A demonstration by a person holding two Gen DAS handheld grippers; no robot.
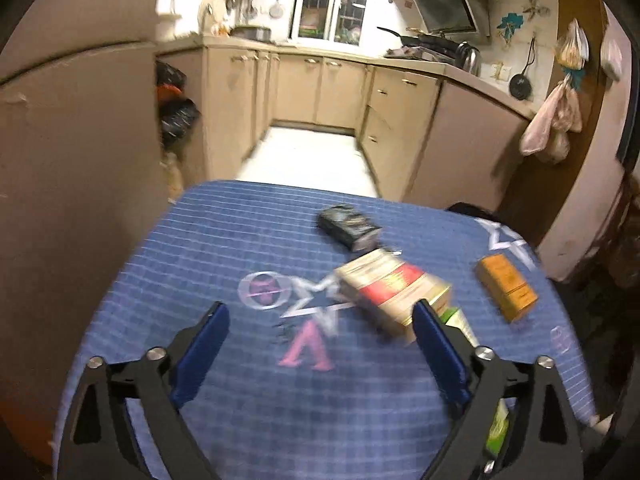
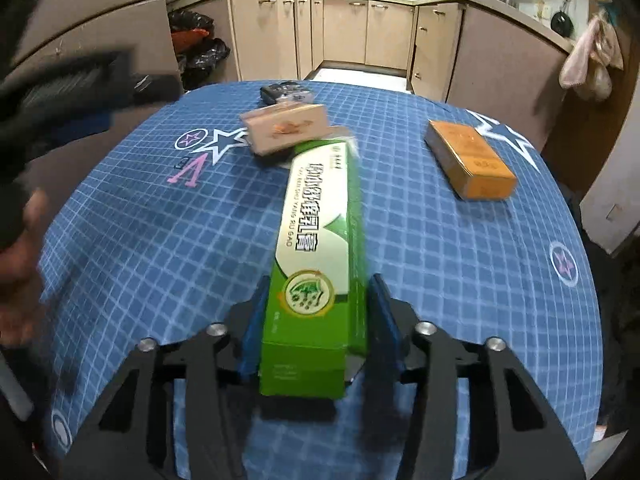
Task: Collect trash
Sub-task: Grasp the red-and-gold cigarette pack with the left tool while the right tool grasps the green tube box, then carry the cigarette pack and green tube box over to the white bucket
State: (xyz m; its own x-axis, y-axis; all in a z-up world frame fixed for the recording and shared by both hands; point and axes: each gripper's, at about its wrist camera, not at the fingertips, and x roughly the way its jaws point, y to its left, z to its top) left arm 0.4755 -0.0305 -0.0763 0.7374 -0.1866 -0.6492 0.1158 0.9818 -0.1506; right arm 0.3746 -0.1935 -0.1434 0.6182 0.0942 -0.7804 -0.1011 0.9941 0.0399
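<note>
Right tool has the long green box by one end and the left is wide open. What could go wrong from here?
1. The right tool clamps the green box only at its near end; the long overhang may swing or slip.
2. Its far end lies by the beige box and could knock it when lifted.
3. The open left tool has one finger close beside the red-and-beige box and may nudge it.

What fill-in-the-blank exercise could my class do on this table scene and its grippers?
1. The right gripper is closed on the long ____ box.
2. The left gripper is open and holds ____.
3. The orange box lies on a ____ checked tablecloth.

Missing words: green; nothing; blue
</note>
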